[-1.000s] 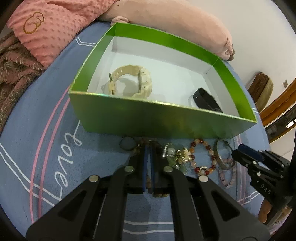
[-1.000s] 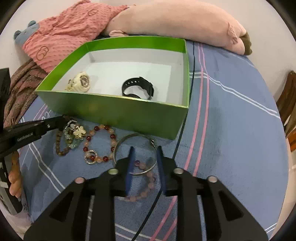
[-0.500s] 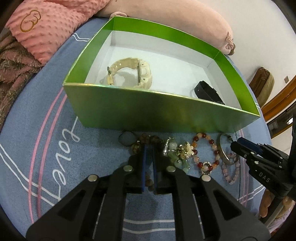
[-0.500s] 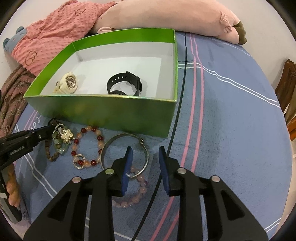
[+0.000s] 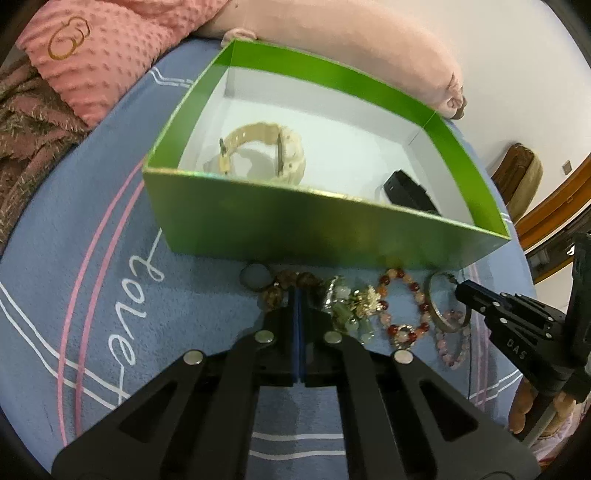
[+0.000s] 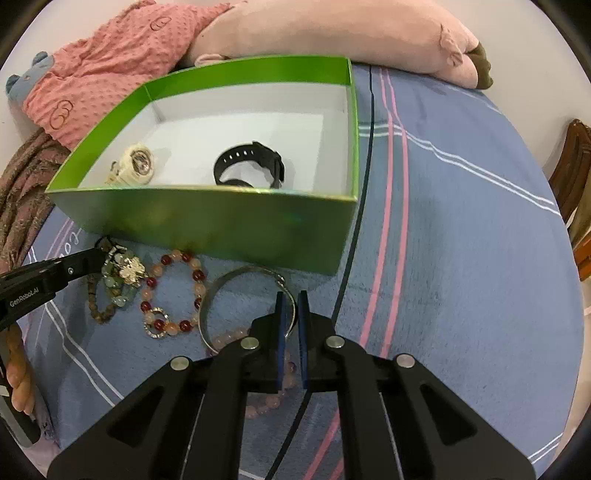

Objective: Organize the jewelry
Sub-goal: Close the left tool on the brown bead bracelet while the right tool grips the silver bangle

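A green box (image 5: 295,221) (image 6: 221,225) holds a cream watch (image 5: 266,147) (image 6: 133,166) and a black watch (image 5: 406,192) (image 6: 251,162). In front of it lie a brown bead bracelet (image 5: 291,280) (image 6: 98,310), a green charm bracelet (image 5: 347,306) (image 6: 125,273), a red bead bracelet (image 5: 406,306) (image 6: 173,291), a silver bangle (image 5: 443,310) (image 6: 243,291) and a pink bead bracelet (image 5: 454,343) (image 6: 266,391). My left gripper (image 5: 299,295) (image 6: 99,254) is shut on the brown bead bracelet. My right gripper (image 6: 289,299) (image 5: 460,291) is nearly shut on the silver bangle's rim.
A blue rug (image 6: 461,240) with pink and white stripes covers the surface. A pink plush pillow (image 6: 332,33) and a pink knit cloth (image 6: 103,74) lie behind the box. A brown blanket (image 5: 26,129) lies at the left. Wooden furniture (image 5: 524,177) stands at the right.
My right gripper's jaws have closed from wide apart onto the silver bangle's rim. My left gripper's jaws have closed the last small gap on the brown bracelet.
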Motion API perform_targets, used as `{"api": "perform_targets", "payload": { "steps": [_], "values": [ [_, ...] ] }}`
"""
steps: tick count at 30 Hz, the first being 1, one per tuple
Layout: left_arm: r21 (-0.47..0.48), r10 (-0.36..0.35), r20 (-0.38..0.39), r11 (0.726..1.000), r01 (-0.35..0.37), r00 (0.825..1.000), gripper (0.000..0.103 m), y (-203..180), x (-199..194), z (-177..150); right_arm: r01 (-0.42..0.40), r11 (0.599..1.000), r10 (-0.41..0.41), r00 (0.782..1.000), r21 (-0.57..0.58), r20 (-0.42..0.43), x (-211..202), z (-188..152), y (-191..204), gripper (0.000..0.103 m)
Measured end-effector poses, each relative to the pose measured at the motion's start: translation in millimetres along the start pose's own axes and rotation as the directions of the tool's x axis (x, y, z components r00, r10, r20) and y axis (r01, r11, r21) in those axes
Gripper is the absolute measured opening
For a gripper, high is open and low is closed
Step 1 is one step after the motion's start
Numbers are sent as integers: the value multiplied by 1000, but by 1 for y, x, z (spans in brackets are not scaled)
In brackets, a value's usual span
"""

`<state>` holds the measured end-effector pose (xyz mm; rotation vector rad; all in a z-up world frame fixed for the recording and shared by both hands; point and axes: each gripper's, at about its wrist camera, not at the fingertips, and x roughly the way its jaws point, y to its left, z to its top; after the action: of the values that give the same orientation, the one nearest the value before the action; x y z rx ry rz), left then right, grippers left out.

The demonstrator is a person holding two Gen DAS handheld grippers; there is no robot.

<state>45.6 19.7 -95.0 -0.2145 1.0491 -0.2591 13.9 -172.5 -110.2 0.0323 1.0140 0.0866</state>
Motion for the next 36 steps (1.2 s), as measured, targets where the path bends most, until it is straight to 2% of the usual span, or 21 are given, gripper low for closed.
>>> {"api": "perform_targets", "payload": {
  "steps": [6, 14, 17, 19, 20, 21, 23, 26, 27, 29, 36],
  "values": [
    [3, -26, 57, 1000, 26, 998, 0, -3, -13, 2, 0, 1000, 0, 1000, -2, 4, -2, 0, 1, 7],
    [-14, 45, 15, 999, -45, 999, 0, 4, -3, 3, -1, 1000, 1, 1000, -10, -15, 2, 1, 1, 7],
    [-22, 36, 13, 999, -36, 999, 3, 7, -4, 2, -1, 1000, 1, 1000, -11, -26, 5, 1, 0, 7],
    [-27, 19, 14, 999, -18, 1000, 14, 8, -6, 2, 2, 1000, -3, 1000, -15, -29, 5, 0, 1, 7],
    [-32, 15, 15, 999, -14, 1000, 30, 9, -7, 2, 4, 1000, -5, 1000, -18, -29, 6, 0, 1, 7],
    [-41, 3, 19, 999, -2, 1000, 40, 11, -8, 2, 5, 1000, -5, 1000, -19, -29, 6, 0, 1, 8],
    [-50, -17, 35, 999, 19, 999, 45, 12, -12, 3, 3, 1000, -3, 1000, -19, -29, 6, 0, 1, 8],
    [-38, 18, 28, 999, -17, 999, 41, 10, -10, 2, 8, 1000, -9, 1000, -19, -27, 6, 0, 1, 10],
    [-28, 32, 11, 999, -31, 999, 31, 8, -7, 1, 9, 1000, -10, 1000, -19, -26, 6, 0, 1, 10],
    [-13, 45, -12, 999, -45, 999, 23, 6, -1, 1, 10, 1000, -11, 1000, -18, -20, 4, 0, 1, 10],
    [9, 97, -24, 995, -96, 995, 22, 4, 5, 1, 33, 999, -34, 999, -25, -22, 5, 0, 1, 9]
  ]
}}
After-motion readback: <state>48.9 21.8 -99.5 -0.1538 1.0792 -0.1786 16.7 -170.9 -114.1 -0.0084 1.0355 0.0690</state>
